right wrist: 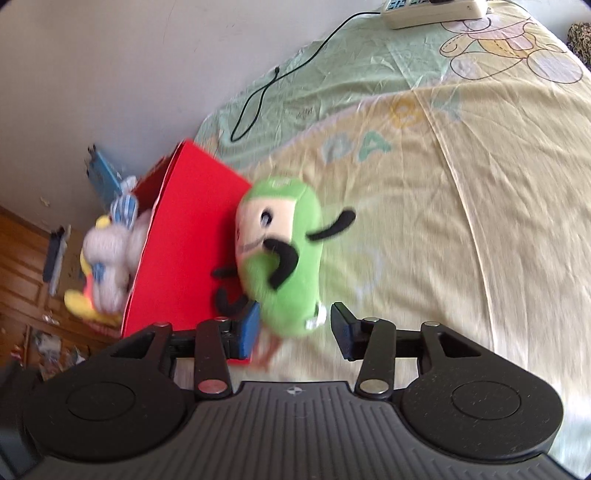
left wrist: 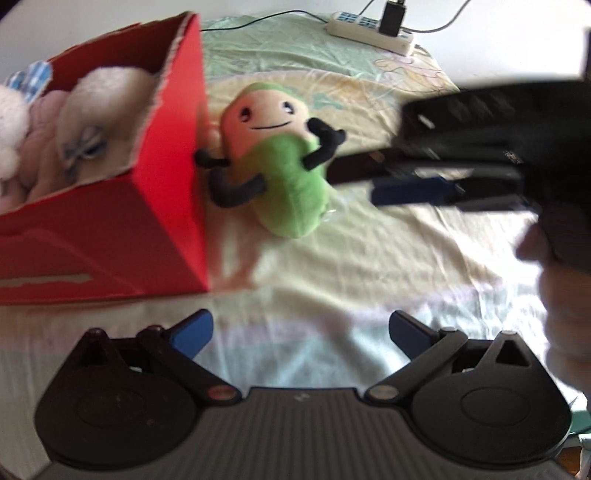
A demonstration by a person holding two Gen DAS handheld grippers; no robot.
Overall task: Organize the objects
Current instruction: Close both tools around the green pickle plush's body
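Right wrist view showed the green plush toy (right wrist: pixel 284 254) lying on the bed (right wrist: pixel 461 221) against the red box (right wrist: pixel 184 243), its bottom end between the right gripper (right wrist: pixel 295 328)'s spread jaws. Only the left wrist view showed the left gripper (left wrist: pixel 301 332), jaws wide and empty.

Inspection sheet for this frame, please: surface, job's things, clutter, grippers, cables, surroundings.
Surface: bed sheet, pale yellow-green, cartoon print, wrinkled.
Job's things: green plush toy lying on the sheet against the red box; the box holds white plush toys.
Clutter: nothing seen.
Grippers: left gripper open, nothing between its fingers; right gripper open, fingers either side of the green plush's lower end.
Cables: power strip with a plug, black cord trailing across the sheet.
Surroundings: pale wall, wooden furniture.
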